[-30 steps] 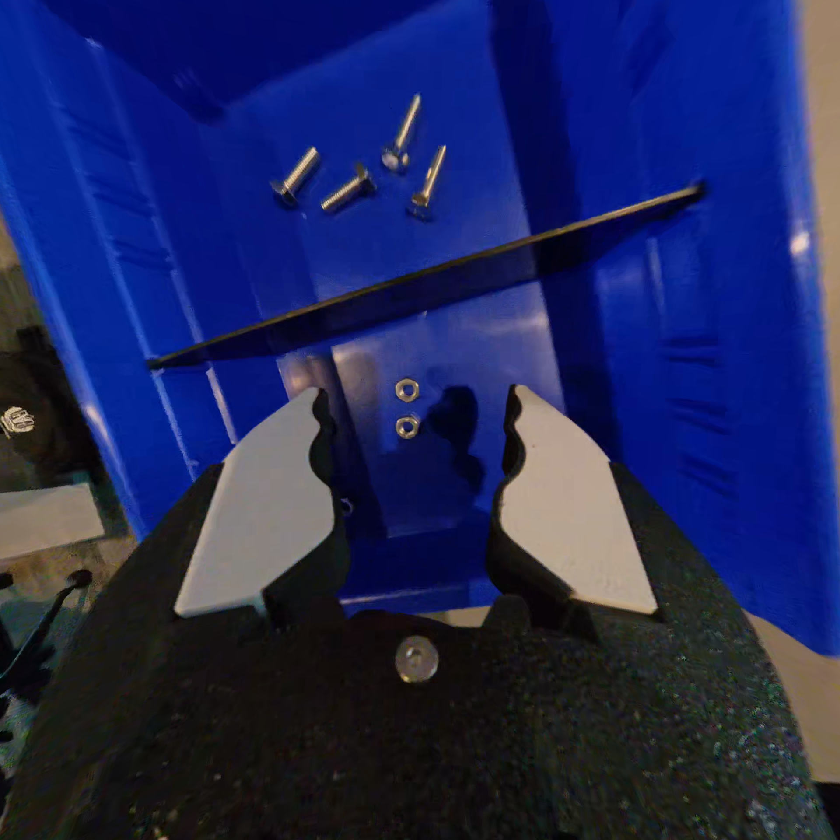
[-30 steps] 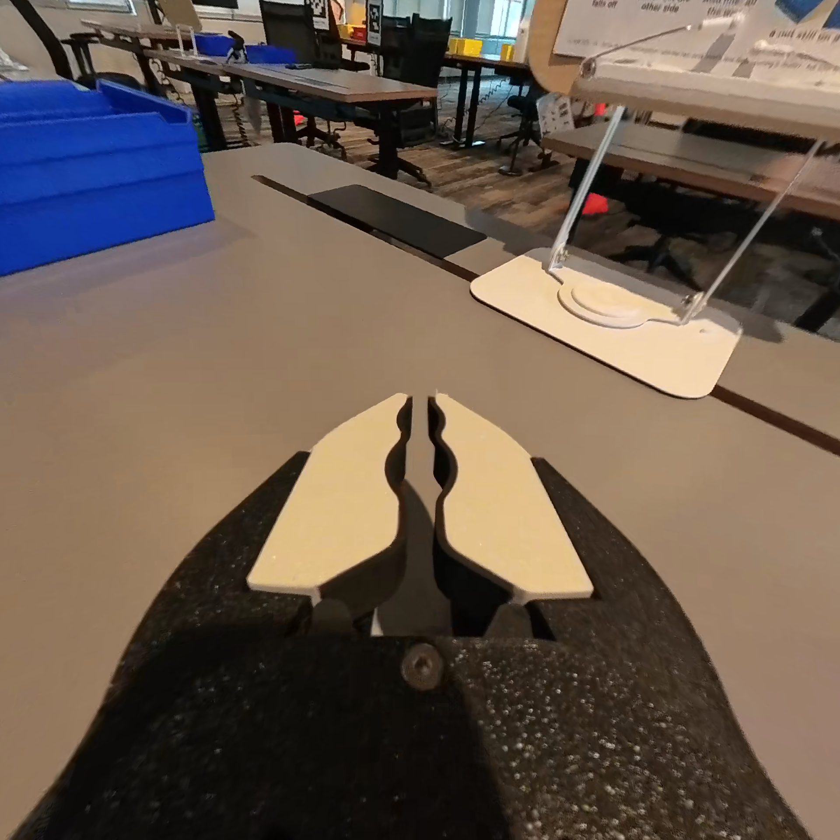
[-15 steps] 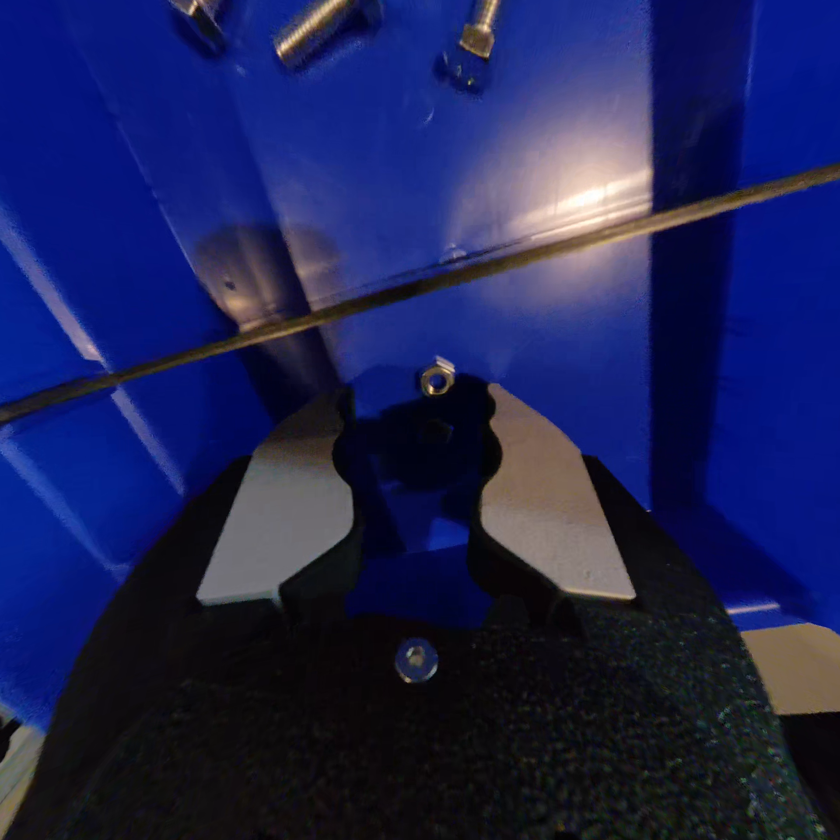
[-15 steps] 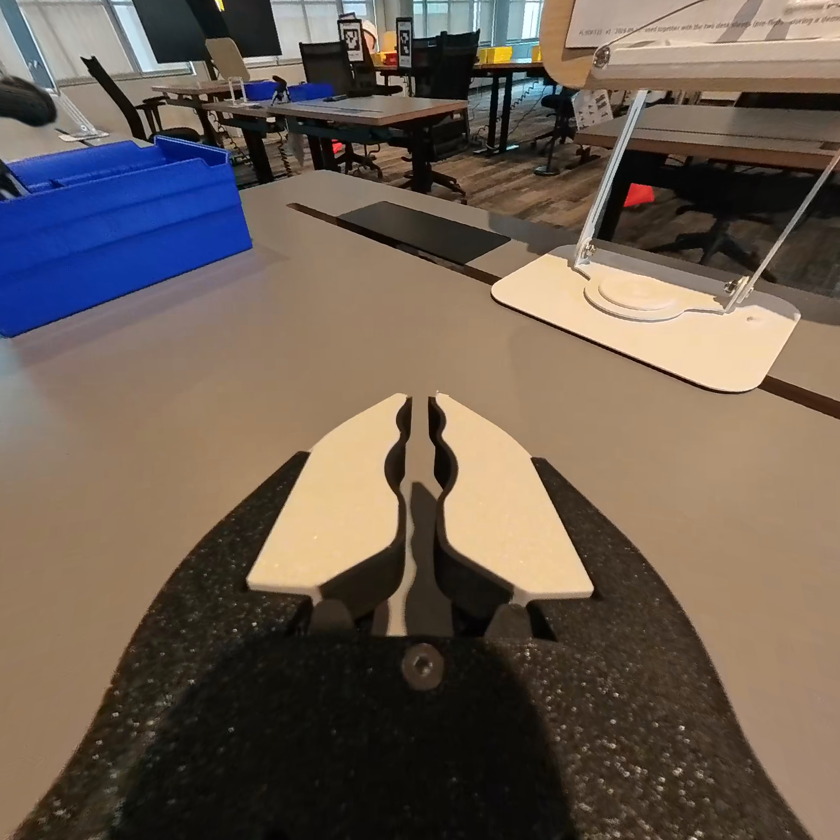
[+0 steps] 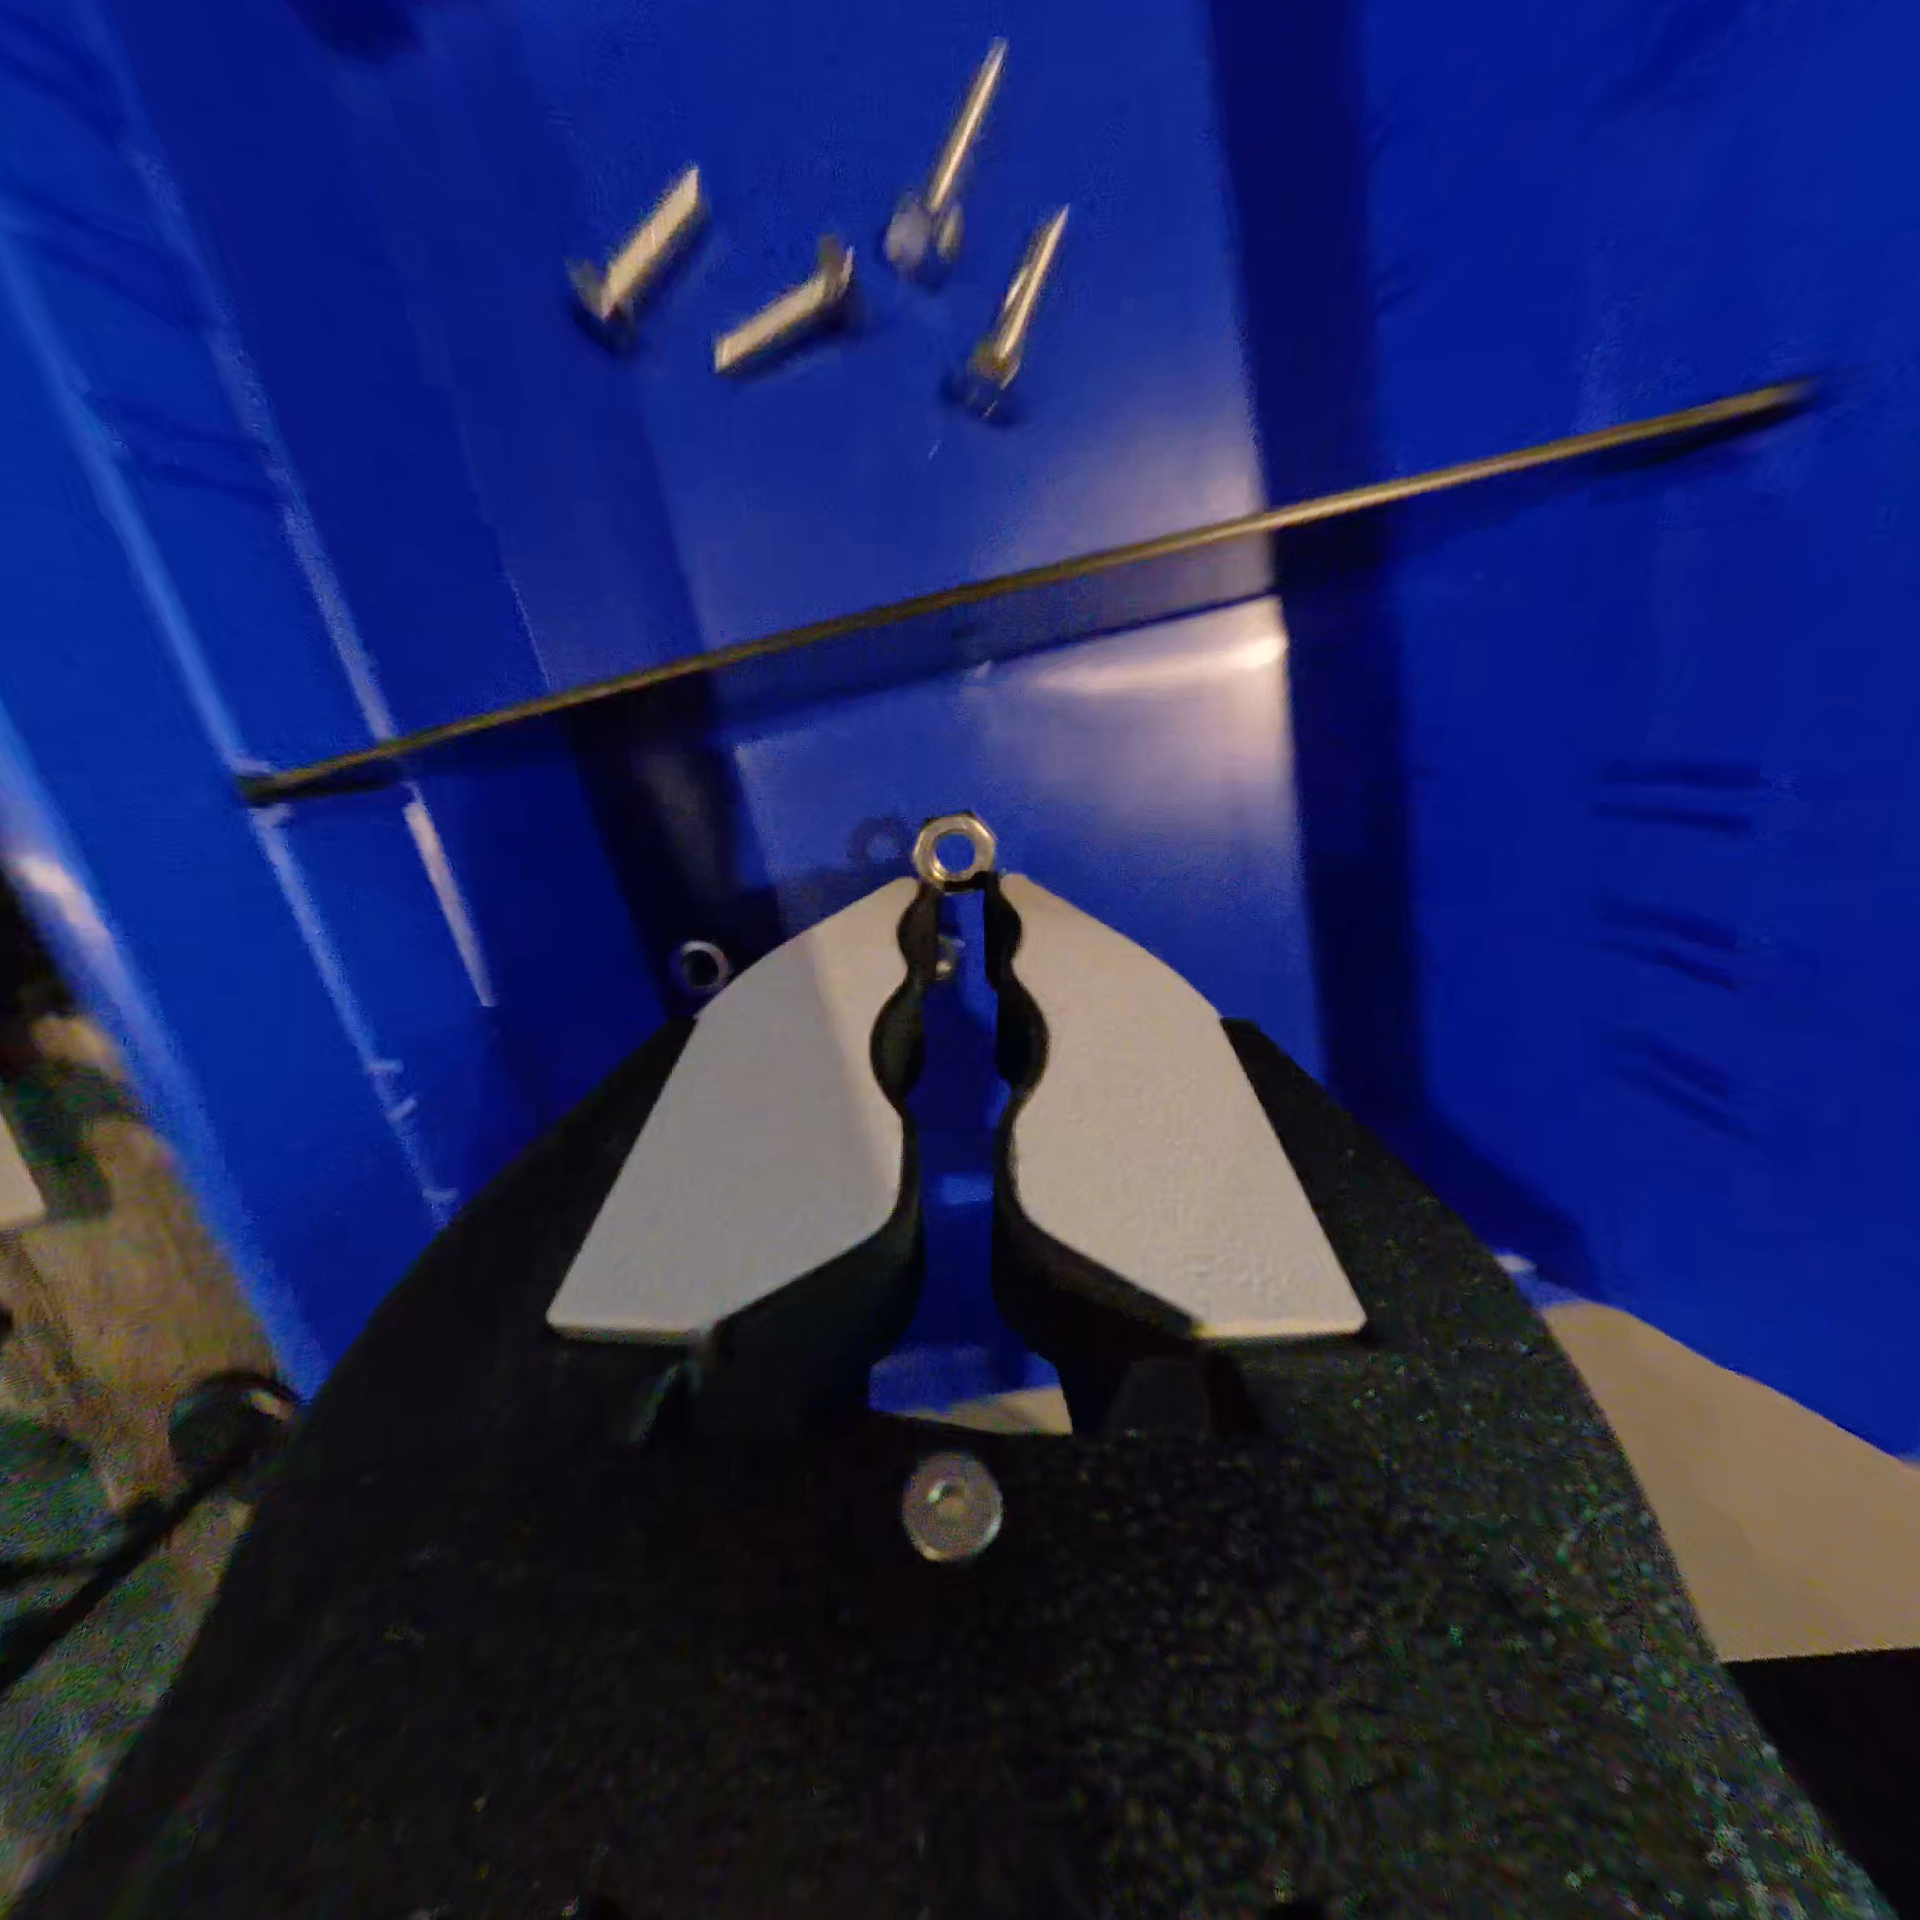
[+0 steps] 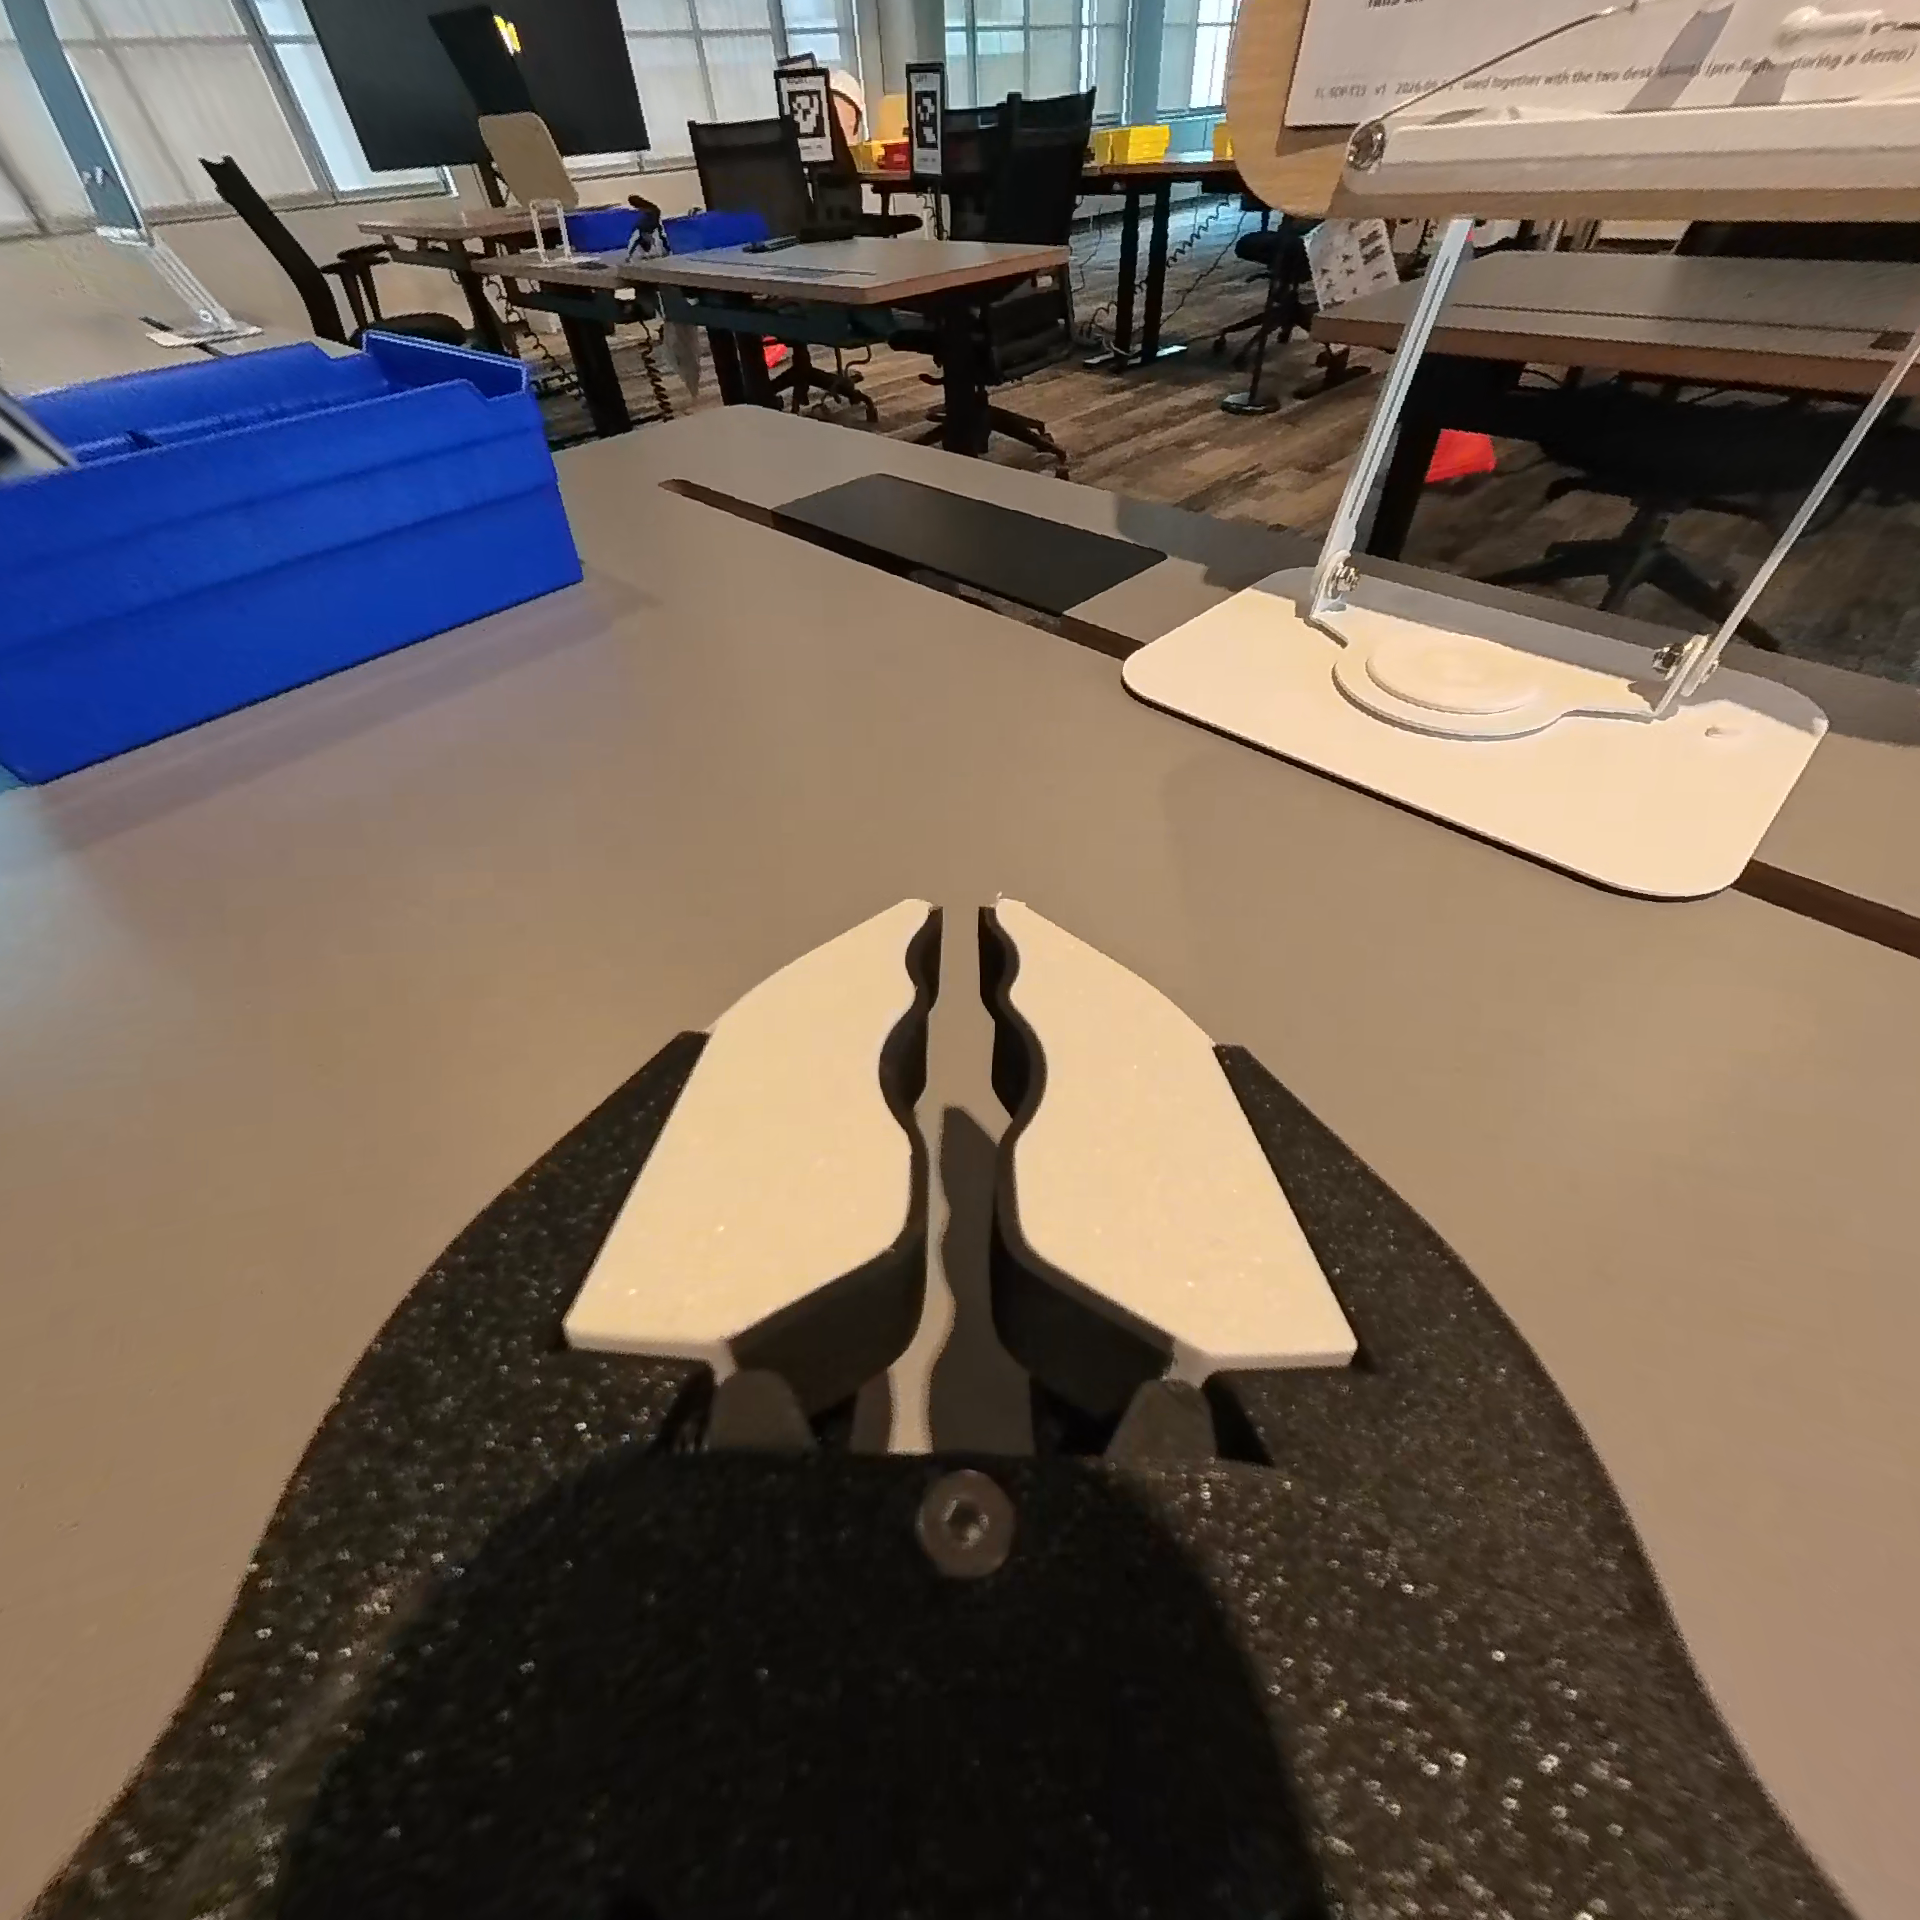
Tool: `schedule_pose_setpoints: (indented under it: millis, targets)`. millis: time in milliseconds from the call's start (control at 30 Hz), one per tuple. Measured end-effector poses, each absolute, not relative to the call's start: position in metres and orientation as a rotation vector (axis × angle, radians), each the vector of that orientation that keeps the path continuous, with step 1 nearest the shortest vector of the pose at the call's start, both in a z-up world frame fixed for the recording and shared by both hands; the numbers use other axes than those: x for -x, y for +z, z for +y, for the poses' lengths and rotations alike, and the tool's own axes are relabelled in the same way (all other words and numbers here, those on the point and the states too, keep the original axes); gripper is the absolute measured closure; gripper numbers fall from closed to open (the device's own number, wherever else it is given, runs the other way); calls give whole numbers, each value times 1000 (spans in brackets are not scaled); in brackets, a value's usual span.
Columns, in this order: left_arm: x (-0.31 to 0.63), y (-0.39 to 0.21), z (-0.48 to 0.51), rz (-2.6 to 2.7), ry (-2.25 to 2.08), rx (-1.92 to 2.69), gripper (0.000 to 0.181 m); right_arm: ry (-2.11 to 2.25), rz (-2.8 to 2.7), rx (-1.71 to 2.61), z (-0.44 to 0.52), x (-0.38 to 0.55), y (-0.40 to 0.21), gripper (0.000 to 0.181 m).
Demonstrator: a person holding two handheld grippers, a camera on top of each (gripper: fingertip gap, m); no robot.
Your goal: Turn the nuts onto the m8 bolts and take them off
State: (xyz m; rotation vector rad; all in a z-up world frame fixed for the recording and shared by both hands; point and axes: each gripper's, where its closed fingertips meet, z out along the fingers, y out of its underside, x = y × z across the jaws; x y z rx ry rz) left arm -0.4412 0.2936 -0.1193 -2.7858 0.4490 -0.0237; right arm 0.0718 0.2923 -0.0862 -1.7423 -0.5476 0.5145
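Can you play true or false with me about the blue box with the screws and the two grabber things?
1. The left gripper pinches a small nut at its tips. True.
2. The bolts lie in the same compartment as the nut. False: four bolts lie beyond the black divider, in the far compartment of the blue bin.
3. The right gripper holds a bolt. False: it is shut with nothing between its fingers, above the grey table.
4. Another nut lies on the bin floor near the left gripper. True.
5. The white stand base sits inside the blue bin. False: it rests on the table, apart from the bin.
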Motion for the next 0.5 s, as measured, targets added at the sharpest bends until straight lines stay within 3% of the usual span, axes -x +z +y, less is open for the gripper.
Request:
schedule_pose_setpoints:
  millis: [133,233,500]
  targets:
    - [363,-44,285,675,-92,2534,173,511,-552,1746,293,-71,-87,175]
    - [273,-25,266,984,-127,2396,173,506,-556,1749,293,-70,-87,175]
    - [99,-148,206,1702,-243,2358,173,495,-569,1746,291,-69,-88,175]
